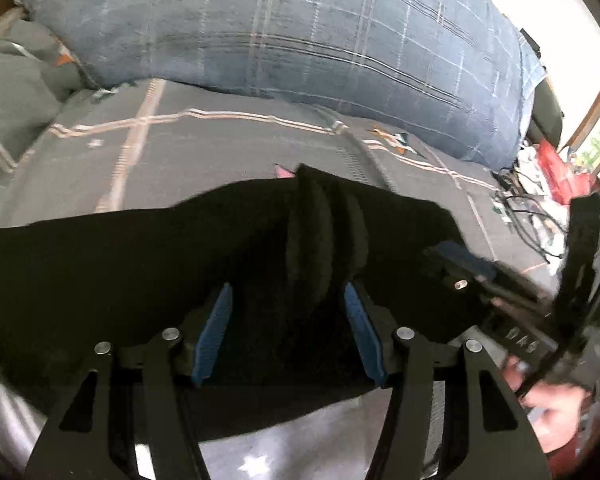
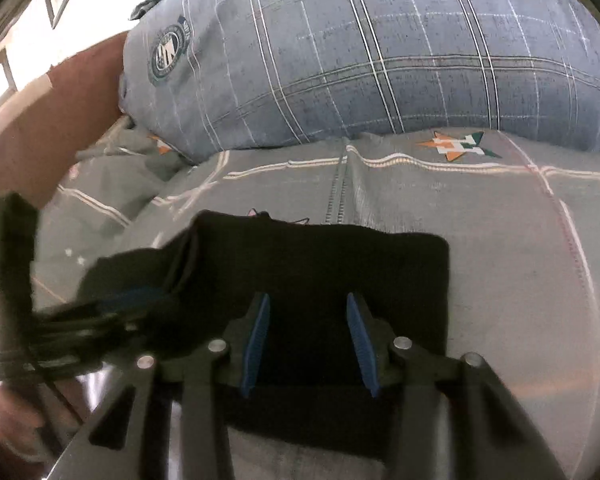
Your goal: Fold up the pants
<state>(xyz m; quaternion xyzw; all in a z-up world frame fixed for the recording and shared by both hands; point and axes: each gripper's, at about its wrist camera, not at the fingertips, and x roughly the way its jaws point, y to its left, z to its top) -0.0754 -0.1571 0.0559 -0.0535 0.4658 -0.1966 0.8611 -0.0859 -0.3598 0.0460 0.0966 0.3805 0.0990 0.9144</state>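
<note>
Black fabric: pants (image 2: 340, 264), dark and matte, lying on the grey patterned bedspread (image 2: 500, 240), folded into a compact block.
Left gripper (image 1: 288, 328): jaws apart, blue pads (image 1: 216, 328) either side of a raised stack of fabric layers, nothing clamped.
Right gripper (image 2: 308, 344): jaws apart, hovering low over the near part of the pants, cloth between and beyond the tips, no grip.
Ahead of the jaws: big blue plaid pillow (image 2: 380, 60) at the far side of the bed, well apart from the pants.
Handling, as a guess: soft, light, limp; layers likely to slide and spring open, no stiffness to push against.
Where to take hold: at a folded edge or corner, pinching through every layer at once, both sides level; a one-layer pinch probably peels the stack apart.
Progress, judging by shape: mostly folded, right edge square, left side bunched and needing smoothing.
Blur: left gripper in the right view is smeared, details unclear.
</note>
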